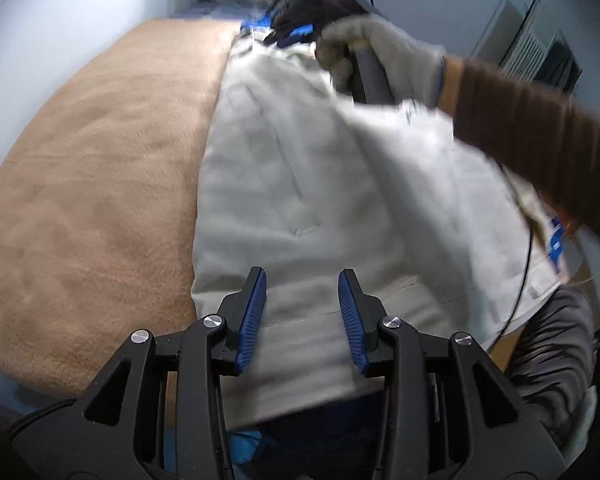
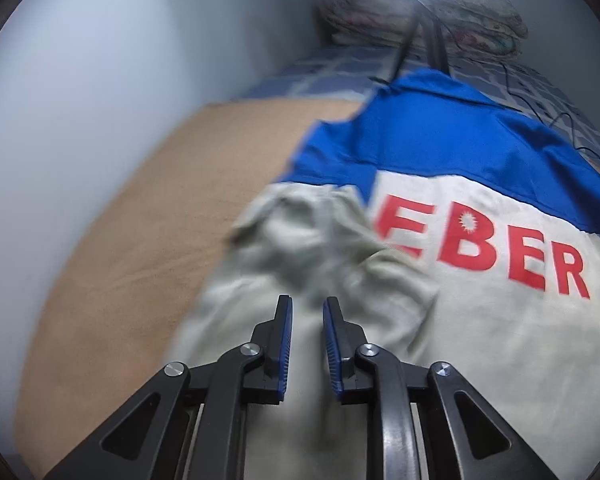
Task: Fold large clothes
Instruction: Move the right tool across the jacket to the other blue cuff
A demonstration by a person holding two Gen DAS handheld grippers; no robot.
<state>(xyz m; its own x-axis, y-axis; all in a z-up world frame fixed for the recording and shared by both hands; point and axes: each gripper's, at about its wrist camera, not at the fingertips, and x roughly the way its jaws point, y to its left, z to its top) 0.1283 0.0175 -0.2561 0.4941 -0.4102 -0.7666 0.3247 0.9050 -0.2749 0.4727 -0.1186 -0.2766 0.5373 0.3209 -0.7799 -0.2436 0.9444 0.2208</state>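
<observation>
Jacket (image 2: pixel 480 320): pale grey with a blue yoke and red lettering, lying across the tan blanket (image 1: pixel 92 184) on the bed, one side lifted and folded over. Left gripper (image 1: pixel 302 280): jaws partly apart above the near hem, nothing between them. Right gripper (image 2: pixel 307 304): jaws narrow, over bunched grey cloth, gripping nothing that shows; gloved hand (image 1: pixel 380 56) guiding it. Advice: pinch only the bunched layer, then smooth flat before creasing.
</observation>
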